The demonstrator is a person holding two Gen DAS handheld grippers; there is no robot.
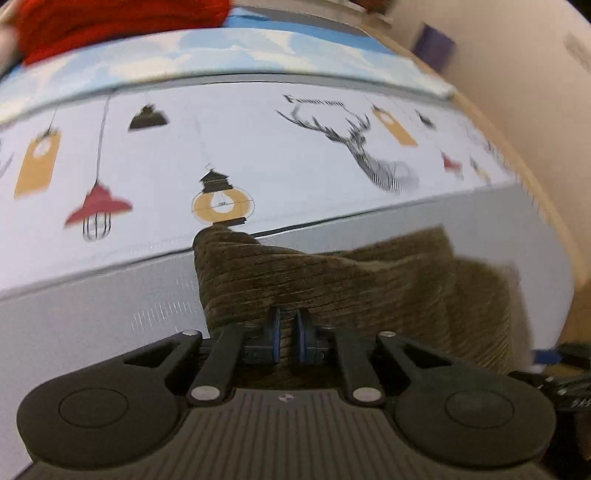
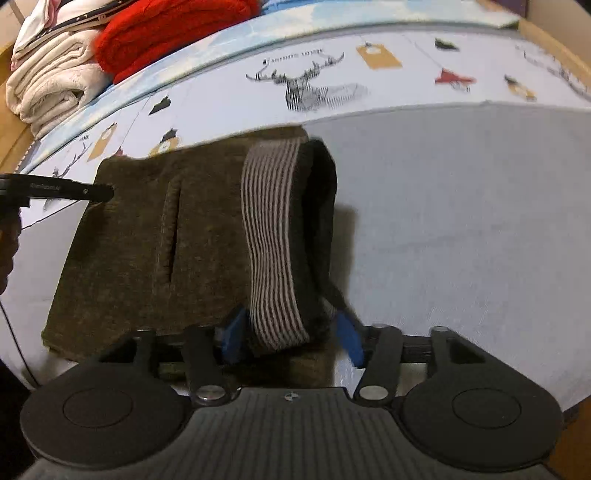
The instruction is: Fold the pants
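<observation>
Left claw (image 1: 287,338) pinching a raised fold of the brown pants (image 2: 147,236), which lie partly folded on the worktop (image 2: 461,206). Right claw (image 2: 290,338) spread around the striped waistband (image 2: 273,236), not pressing. Likely risk: fold slipping loose and collapsing if tugged one-sided. One pair of pants, two claws, one red knit (image 2: 166,33), one cream towel (image 2: 51,81).

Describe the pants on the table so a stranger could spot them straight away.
Start at the table, covered with a pale cloth printed with lamps and deer heads. On its plain grey front part lie the pants, a folded brown ribbed bundle. Unlike the red knit and white towels stacked at the far edge, they show a striped waistband.
</observation>
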